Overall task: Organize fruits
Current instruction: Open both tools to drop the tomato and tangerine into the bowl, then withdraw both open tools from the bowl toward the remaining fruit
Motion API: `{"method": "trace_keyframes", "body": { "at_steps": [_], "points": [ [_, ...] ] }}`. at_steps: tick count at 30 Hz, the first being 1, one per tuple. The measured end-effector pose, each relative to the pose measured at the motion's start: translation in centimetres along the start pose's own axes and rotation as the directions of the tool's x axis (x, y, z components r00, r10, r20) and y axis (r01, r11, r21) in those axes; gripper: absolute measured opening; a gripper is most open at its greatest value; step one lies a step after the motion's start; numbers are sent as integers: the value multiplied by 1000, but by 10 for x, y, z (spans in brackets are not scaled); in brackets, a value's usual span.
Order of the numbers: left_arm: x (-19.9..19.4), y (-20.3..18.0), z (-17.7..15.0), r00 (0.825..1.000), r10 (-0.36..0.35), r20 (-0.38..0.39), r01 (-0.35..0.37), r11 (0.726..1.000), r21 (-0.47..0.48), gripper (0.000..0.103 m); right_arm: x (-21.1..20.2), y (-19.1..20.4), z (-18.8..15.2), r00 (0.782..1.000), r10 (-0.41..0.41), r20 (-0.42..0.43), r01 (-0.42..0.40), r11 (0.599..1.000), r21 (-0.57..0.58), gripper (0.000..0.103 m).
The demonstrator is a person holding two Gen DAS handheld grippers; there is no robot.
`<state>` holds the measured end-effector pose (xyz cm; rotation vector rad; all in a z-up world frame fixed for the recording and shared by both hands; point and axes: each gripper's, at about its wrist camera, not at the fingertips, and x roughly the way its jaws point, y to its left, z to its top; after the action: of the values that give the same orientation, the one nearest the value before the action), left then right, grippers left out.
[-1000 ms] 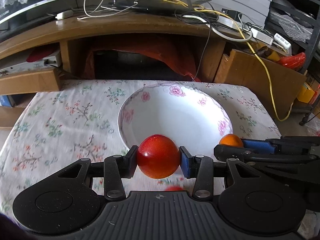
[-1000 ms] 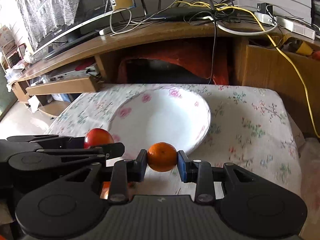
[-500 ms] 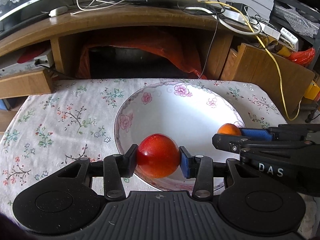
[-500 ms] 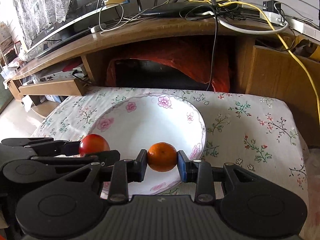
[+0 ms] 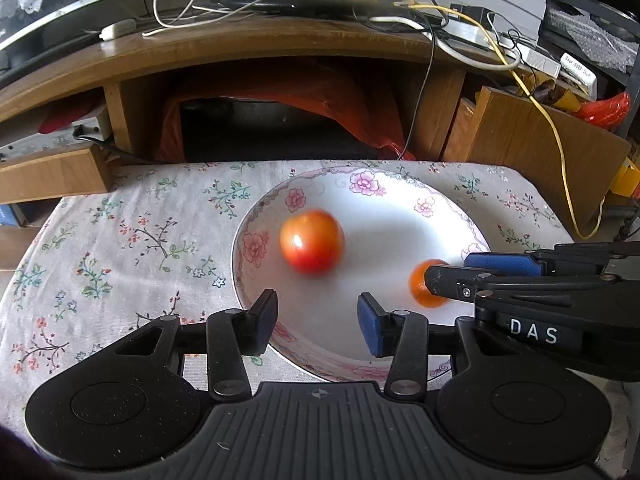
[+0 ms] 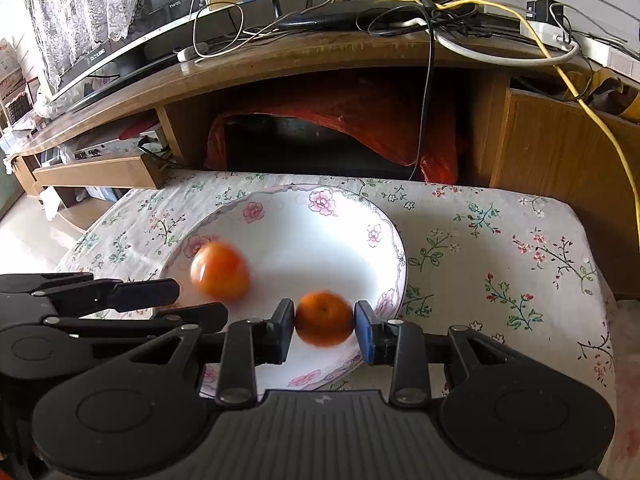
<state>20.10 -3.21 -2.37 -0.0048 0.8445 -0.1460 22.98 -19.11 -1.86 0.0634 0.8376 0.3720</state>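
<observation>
A white bowl with pink flowers [image 5: 400, 188] [image 6: 384, 224] sits on the floral tablecloth. A red fruit [image 5: 312, 241] [image 6: 220, 276] is in the bowl, blurred with motion, ahead of my left gripper [image 5: 316, 320], which is open and empty over the bowl's near rim. My right gripper [image 6: 324, 320] holds a small orange [image 6: 325, 318] [image 5: 428, 288] between its pads over the bowl's near right side; the orange is blurred and the jaws look slightly parted. The right gripper also shows in the left wrist view [image 5: 472, 276].
The tablecloth [image 5: 120, 240] covers a small table whose right edge [image 6: 592, 280] drops off. Behind it stands a wooden TV console [image 5: 240, 52] with cables, a red cloth [image 5: 320, 96] in its opening and a wooden box [image 5: 52, 176] at left.
My left gripper has opened and let go of the red fruit, which has dropped into the bowl. Both grippers moved forward over the bowl. The right jaws have widened a little around the orange.
</observation>
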Motion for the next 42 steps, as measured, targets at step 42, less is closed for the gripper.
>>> {"method": "trace_keyframes", "body": {
  "at_steps": [42],
  "points": [
    [-99,23,-65,1000,-7,-14,7,998,-56,64,-88,40,-65,999,47,-22,-47,999,-22,35]
  ]
}}
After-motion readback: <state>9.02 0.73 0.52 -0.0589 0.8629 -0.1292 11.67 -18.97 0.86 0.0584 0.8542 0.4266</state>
